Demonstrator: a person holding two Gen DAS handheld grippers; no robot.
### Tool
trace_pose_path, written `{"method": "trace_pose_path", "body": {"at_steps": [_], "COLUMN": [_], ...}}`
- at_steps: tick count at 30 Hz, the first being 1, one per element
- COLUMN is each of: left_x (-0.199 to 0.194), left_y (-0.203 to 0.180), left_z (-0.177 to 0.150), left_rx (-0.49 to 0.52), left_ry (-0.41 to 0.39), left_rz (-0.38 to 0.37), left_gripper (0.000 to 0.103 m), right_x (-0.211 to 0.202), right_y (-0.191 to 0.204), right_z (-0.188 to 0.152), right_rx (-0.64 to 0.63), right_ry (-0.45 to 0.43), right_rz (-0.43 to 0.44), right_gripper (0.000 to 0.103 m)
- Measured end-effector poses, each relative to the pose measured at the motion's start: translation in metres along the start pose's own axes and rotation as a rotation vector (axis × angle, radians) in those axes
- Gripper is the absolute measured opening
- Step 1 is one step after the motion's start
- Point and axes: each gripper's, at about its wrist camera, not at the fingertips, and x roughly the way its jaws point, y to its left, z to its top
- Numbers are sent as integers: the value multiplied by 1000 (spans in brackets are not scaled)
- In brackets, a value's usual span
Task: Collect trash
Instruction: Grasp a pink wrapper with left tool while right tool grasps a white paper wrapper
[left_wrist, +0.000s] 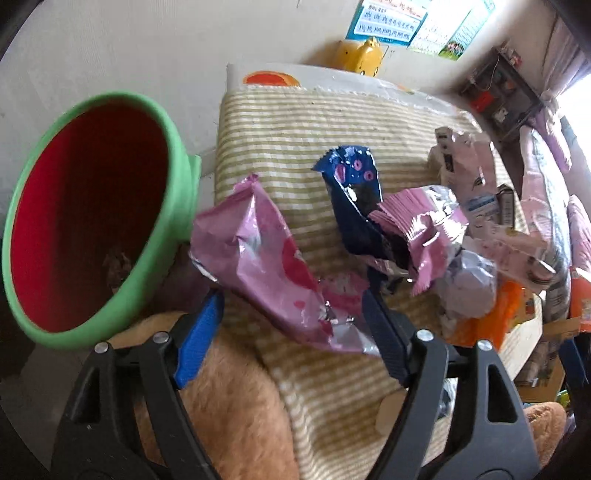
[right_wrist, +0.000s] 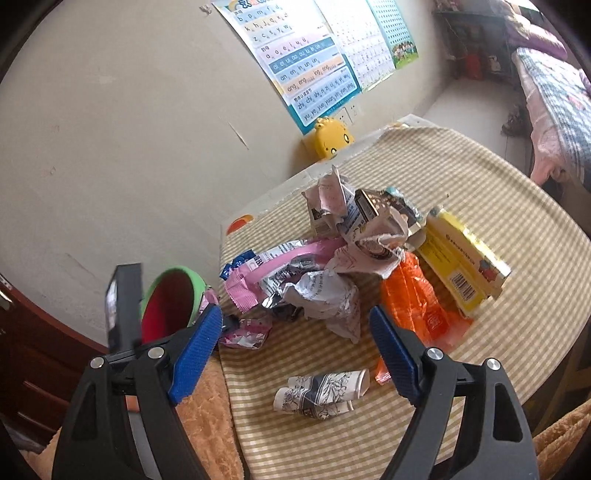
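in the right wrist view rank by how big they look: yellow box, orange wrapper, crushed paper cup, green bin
1. yellow box
2. orange wrapper
3. crushed paper cup and green bin: look alike; the bin is partly hidden.

A heap of wrappers (right_wrist: 295, 284) lies on the table (right_wrist: 517, 258); the bin (right_wrist: 173, 302) stands left, a rolled paper cup (right_wrist: 321, 393) nearer.
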Motion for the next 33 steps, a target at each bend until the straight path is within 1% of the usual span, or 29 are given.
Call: {"method": "trace_pose_path", "body": {"at_steps": [2, 3, 4, 5, 6, 7, 8, 10, 13, 16, 18, 21, 24, 27, 33], "left_x": [6, 10, 13, 14, 14, 16, 16, 13, -3, -27, -42, -53, -58, -58, -60], "left_y": [-1, -4, -6, -8, -9, -10, -10, -10, -7, 0, 7, 14, 17, 16, 17], "left_z": [3, 4, 5, 5, 5, 4, 4, 2, -1, -6, -10, -12, -13, -14, -15], "left_rx": [3, 13, 25, 36, 49, 56, 60, 68, 82, 103, 89, 73, 61, 71, 72], "left_ry": [-1, -1, 4, 3, 0, 12, 20, 15, -18, -75, -103, -133, -132, -136, -146], "left_rz": [22, 29, 33, 43, 39, 19, 9, -10, -36, -50, -64, -70, -87, -91, -94], "left_gripper": [74, 71, 59, 53, 39, 29, 28, 20, 17, 16, 16, 16, 16, 16, 16], "right_x": [-2, -3, -4, -5, -4, -4, -2, 1, 6, 9, 13, 28, 42, 60, 83], "right_y": [-5, -7, -9, -11, -13, -14, -16, -17, -17, -17, -20, -29, -41, -52, -61], "right_z": [-1, -2, -2, -2, -2, -2, -2, -3, -5, 1, 11, 28, 43, 55, 64], "right_rx": [13, 20, 29, 35, 38, 40, 43, 45, 38, 38, 41, 38, 68, 101, 128], "right_ry": [-3, -4, -7, -10, -12, -11, -6, 5, 22, 23, 20, 42, 49, 98, 152], "right_rz": [-4, -5, -7, -10, -12, -16, -20, -24, -36, -45, -57, -103, -123, -124, -122], "right_gripper": [79, 79, 79, 79, 79, 79, 79, 79, 79, 79, 79, 79, 79, 79, 79]}}
